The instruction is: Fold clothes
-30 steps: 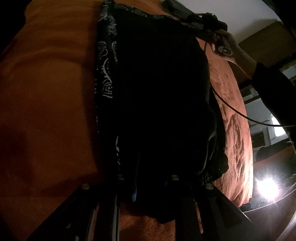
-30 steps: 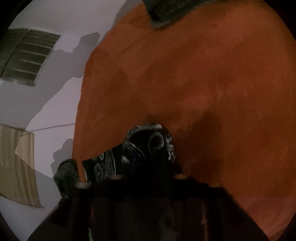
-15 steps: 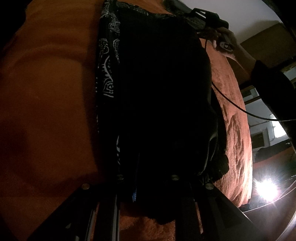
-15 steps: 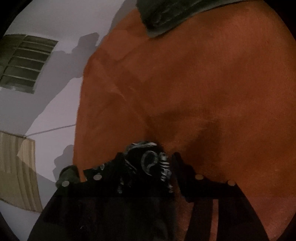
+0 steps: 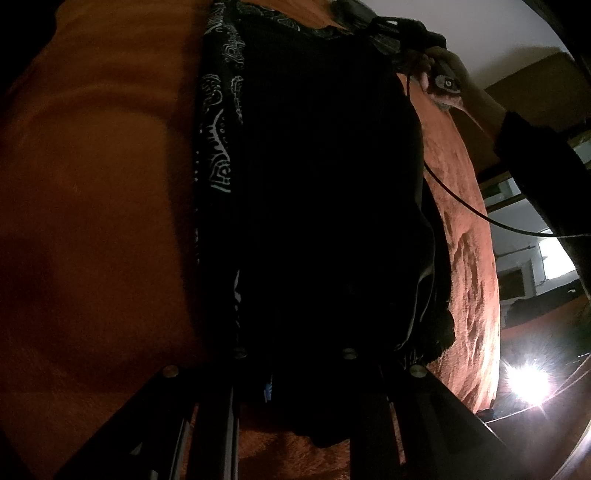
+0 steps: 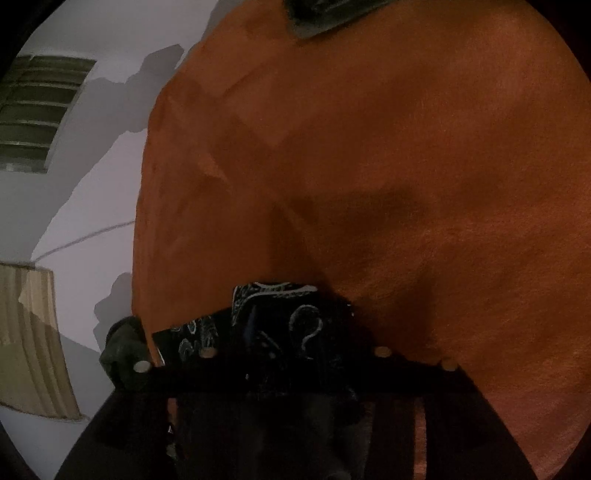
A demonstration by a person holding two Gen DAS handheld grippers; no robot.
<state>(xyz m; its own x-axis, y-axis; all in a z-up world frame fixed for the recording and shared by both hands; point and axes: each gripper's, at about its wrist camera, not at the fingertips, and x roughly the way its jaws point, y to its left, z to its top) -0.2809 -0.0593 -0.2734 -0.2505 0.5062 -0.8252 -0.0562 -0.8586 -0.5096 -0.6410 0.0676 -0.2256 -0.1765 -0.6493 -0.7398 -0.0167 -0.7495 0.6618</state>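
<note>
Left wrist view: a black garment (image 5: 317, 206) with a white paisley-printed strip along one side lies lengthwise on an orange blanket (image 5: 99, 206), running from the near edge to the far edge. The left gripper (image 5: 291, 373) sits at the near end with the garment's gathered hem between its fingers, jaws narrow and clamped on the cloth. At the far end a hand (image 5: 443, 79) holds the right gripper (image 5: 391, 35) at the garment's far corner; a black cable (image 5: 461, 203) trails from it. A bright lamp (image 5: 526, 378) glares past the blanket's edge. Right wrist view: the right gripper (image 6: 295, 354) has the paisley corner (image 6: 288, 317) between its fingers, jaws closing; whether the pads already press cannot be told. Orange blanket (image 6: 406, 166) fills the rest, pale wall (image 6: 92, 206) beyond.
</note>
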